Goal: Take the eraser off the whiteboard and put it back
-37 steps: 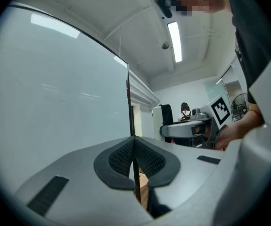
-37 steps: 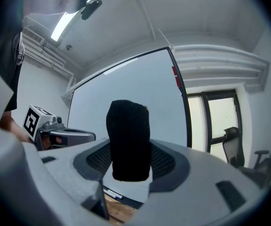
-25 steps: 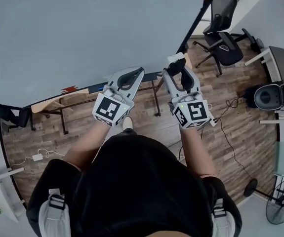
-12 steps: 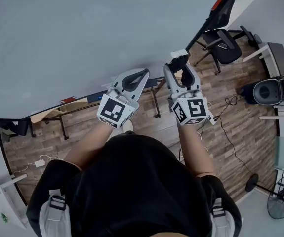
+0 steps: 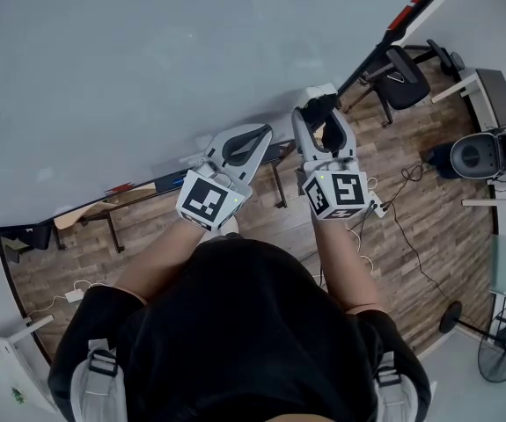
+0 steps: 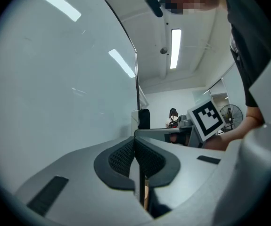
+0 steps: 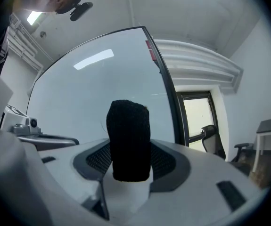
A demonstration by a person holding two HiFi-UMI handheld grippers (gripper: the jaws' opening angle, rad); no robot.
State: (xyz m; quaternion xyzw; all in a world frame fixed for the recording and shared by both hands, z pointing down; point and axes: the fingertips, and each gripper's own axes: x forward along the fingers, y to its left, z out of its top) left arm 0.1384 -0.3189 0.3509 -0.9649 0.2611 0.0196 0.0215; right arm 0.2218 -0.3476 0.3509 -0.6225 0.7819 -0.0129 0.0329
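Note:
The eraser (image 5: 317, 96), a white block with a black felt face, sits between the jaws of my right gripper (image 5: 316, 112), which is shut on it. In the right gripper view the black felt (image 7: 128, 140) stands upright between the pads, with the whiteboard (image 7: 93, 88) close behind. My left gripper (image 5: 262, 133) is beside it to the left, shut with nothing in it; its pads (image 6: 126, 157) meet in a thin line. Both grippers point level at the big pale whiteboard (image 5: 147, 60), close to its surface. The right gripper's marker cube (image 6: 206, 119) shows in the left gripper view.
Below the board, its stand and tray (image 5: 147, 187) rest on the wooden floor. Black office chairs (image 5: 402, 64), a desk (image 5: 486, 95), a round bin (image 5: 477, 156), floor cables (image 5: 407, 227) and a fan (image 5: 499, 359) are to the right. A person (image 6: 174, 117) sits far off.
Both grippers have shifted sideways along the board, a little up and right in the head view. The right one still holds the eraser and the left stays shut.

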